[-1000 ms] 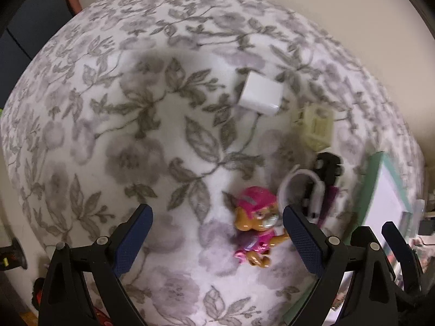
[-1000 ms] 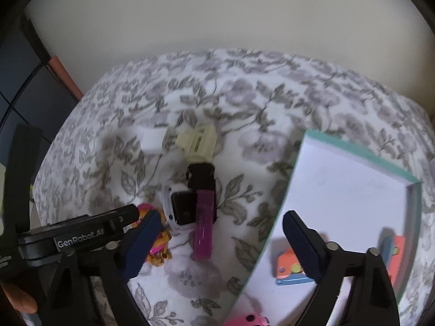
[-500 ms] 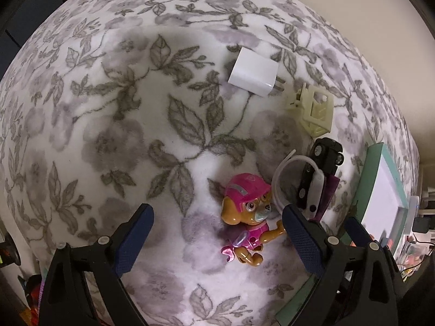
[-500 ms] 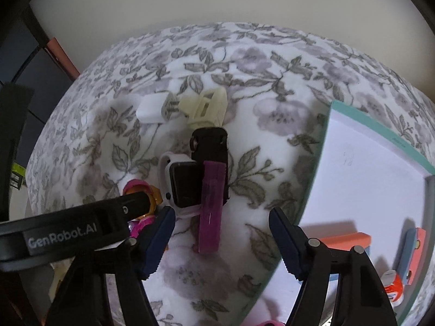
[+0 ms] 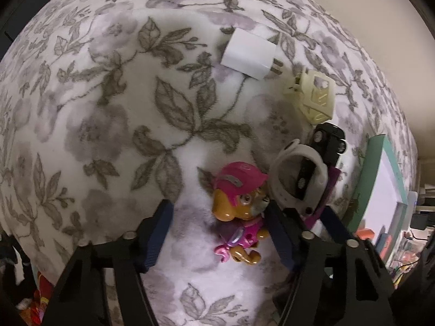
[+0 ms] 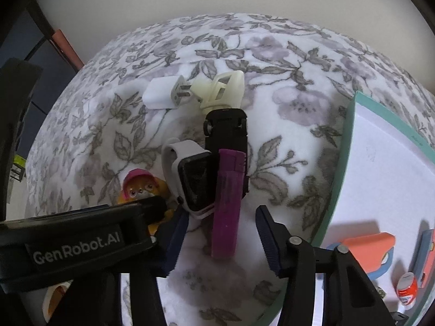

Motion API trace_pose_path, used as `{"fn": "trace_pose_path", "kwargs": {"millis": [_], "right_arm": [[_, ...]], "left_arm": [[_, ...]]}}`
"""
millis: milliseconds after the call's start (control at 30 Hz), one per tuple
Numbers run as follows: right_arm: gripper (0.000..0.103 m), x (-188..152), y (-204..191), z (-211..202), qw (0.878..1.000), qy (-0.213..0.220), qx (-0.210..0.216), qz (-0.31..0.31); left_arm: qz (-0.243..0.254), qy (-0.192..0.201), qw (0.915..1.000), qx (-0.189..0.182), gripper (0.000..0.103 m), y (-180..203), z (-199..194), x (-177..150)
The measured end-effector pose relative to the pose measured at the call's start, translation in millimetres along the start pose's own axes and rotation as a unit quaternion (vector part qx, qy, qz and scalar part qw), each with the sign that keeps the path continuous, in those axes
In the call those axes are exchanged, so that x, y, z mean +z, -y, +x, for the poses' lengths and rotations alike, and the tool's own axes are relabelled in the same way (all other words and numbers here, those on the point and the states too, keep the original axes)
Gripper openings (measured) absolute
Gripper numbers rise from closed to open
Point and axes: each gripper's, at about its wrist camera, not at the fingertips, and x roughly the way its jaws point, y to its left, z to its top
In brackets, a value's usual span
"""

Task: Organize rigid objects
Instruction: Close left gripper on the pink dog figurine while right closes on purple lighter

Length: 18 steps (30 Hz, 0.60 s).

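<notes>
Jaws: left gripper (image 5: 217, 233) wide, now lower around pup figurine (image 5: 240, 212); right gripper (image 6: 220, 236) wide, closer over purple band (image 6: 227, 209).
Meaning: both grasps imminent.

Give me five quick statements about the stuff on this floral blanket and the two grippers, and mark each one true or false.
1. The left gripper is open, with the pink-capped puppy toy between its fingers. True.
2. The white charger lies inside the teal-rimmed tray. False: it lies on the floral blanket, beside the cream clip.
3. The right gripper is shut on the purple strap. False: its jaws are open, with the strap lying between them.
4. The white smartwatch lies right beside the purple strap. True.
5. The tray holds nothing. False: an orange piece and a small orange-and-white bottle are in it.
</notes>
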Motion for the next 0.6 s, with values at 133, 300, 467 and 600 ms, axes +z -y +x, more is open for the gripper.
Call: {"fn": "trace_pose_path", "kwargs": {"millis": [133, 300, 467, 600], "right_arm": [[0.045, -1, -1, 0, 1.0, -0.001, 0.004, -0.001], [0.041, -2, -1, 0, 1.0, 0.0, 0.011, 0.001], [0.034, -3, 1, -2, 1.0, -0.002, 0.014, -0.002], [0.03, -4, 5, -5, 1.0, 0.0, 0.013, 0.007]], "left_arm": [[0.001, -0.008, 0.9998, -0.018, 0.052, 9, 6, -2], [0.003, -0.007, 0.9995, -0.03, 0.04, 18, 5, -5], [-0.013, -0.011, 0.9991, -0.039, 0.039, 13, 3, -5], [-0.021, -0.008, 0.9992, -0.035, 0.039, 11, 5, -3]]}}
